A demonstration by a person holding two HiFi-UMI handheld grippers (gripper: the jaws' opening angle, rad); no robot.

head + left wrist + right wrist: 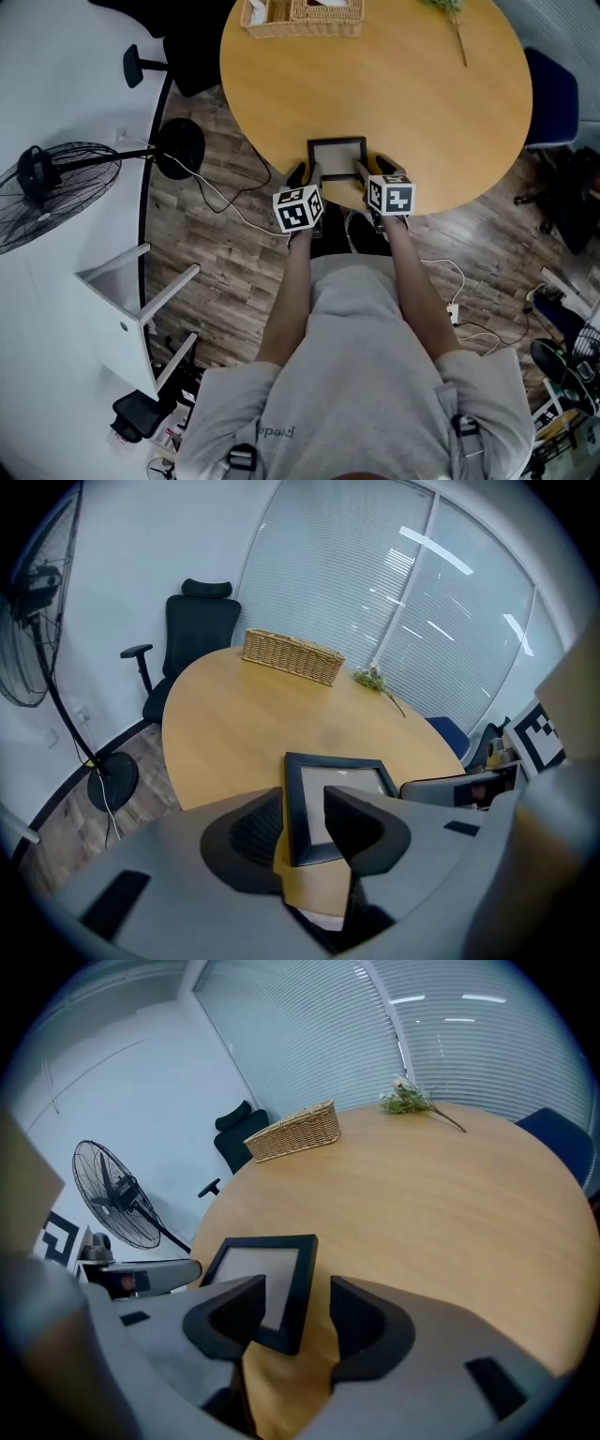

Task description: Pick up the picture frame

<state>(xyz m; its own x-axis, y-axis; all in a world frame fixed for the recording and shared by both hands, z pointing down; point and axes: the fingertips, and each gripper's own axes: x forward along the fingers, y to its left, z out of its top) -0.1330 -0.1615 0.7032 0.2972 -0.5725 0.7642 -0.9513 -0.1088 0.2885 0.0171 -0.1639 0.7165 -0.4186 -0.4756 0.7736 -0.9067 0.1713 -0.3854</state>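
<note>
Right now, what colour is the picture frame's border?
Black border on the picture frame, pale centre; clearest in the left gripper view.

The left gripper [302, 810] has its two dark jaws apart, and the left side of a black rectangular picture frame [345, 782] is between them. The frame lies flat near the edge of a round light-wood table [234, 724]. At the far side of the table are a woven wicker basket [292, 656] and a small green sprig [372, 678]. A black office chair [197, 630] stands behind.
</note>
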